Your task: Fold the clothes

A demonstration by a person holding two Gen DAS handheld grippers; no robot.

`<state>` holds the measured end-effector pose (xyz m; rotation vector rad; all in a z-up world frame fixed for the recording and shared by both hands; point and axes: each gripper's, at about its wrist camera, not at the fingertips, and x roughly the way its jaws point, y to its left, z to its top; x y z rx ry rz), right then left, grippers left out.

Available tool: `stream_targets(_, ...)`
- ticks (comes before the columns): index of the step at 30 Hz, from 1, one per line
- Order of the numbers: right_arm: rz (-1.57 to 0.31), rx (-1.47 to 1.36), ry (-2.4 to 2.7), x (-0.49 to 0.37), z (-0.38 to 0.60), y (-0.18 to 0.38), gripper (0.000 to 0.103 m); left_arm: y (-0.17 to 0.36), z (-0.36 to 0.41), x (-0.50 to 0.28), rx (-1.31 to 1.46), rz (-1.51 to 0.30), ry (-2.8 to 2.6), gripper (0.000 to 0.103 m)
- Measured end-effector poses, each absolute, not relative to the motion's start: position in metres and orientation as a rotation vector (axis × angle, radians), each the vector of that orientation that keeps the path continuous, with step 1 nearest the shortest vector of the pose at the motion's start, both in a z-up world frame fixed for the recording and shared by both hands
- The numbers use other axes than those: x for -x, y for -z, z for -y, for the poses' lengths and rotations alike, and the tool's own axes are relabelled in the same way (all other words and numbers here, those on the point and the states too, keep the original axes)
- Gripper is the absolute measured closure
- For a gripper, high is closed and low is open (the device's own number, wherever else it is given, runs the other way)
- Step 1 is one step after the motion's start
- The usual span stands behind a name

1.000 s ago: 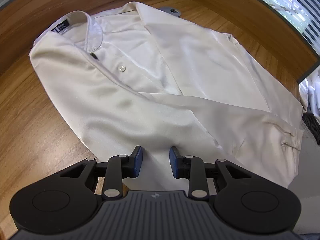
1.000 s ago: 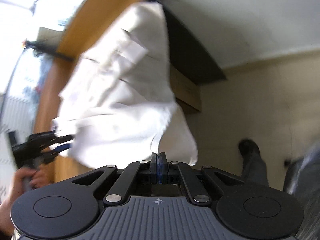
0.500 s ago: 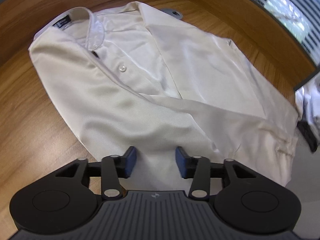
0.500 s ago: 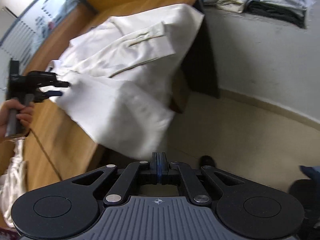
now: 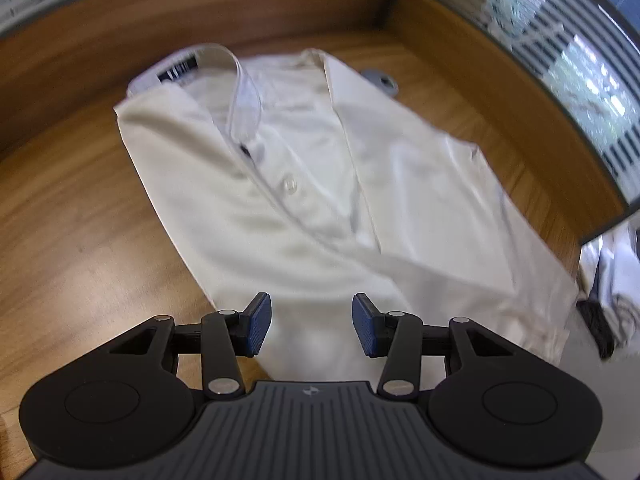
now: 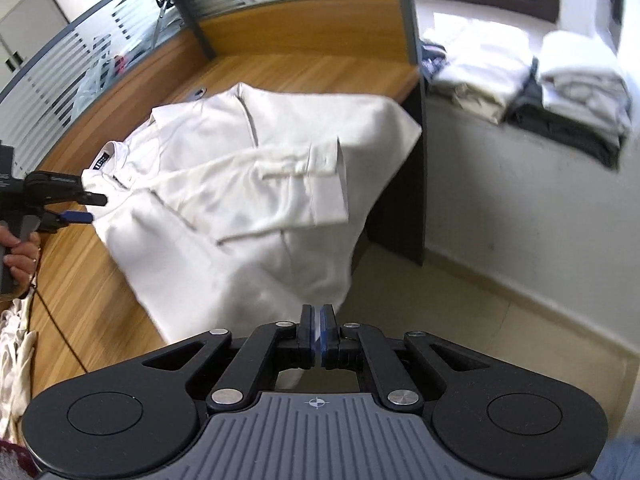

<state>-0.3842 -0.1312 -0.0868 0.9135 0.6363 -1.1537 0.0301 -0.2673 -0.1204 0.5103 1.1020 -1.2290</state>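
Note:
A cream button-up shirt [image 5: 320, 200] lies face up on the wooden desk [image 5: 80, 240], collar at the far left, one sleeve folded across the front. Its lower part hangs over the desk's edge [image 6: 280, 264]. My left gripper [image 5: 312, 328] hovers open above the shirt's near side with nothing between its blue pads; in the right wrist view the left gripper [image 6: 94, 208] sits by the collar, held by a hand [image 6: 16, 248]. My right gripper [image 6: 318, 332] is at the hanging hem. Its jaws are parting by a hair, with a pale sliver of cloth between the pads.
Stacks of folded clothes [image 6: 540, 80] rest on a ledge right of the desk. A grey grommet [image 5: 380, 80] sits in the desktop beyond the shirt. A striped glass partition [image 6: 100, 60] rims the desk. Loose pale cloth [image 6: 12, 352] and a thin cable [image 6: 60, 328] lie at the left.
The left jaws widened and that gripper lifted off the shirt. The right gripper rose and rolled upright, carrying the hem; a thin gap now shows between its pads.

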Motion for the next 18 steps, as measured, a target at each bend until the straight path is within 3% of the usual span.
stream_targets(3, -0.648, -0.875, 1.136, 0.392, 0.161, 0.086, 0.088, 0.108, 0.28, -0.03, -0.49, -1.095, 1.207, 0.053)
stream_targets(18, -0.729, -0.734, 0.976, 0.427, 0.314, 0.106, 0.079, 0.079, 0.34, -0.019, -0.431, -1.102, 1.033, 0.049)
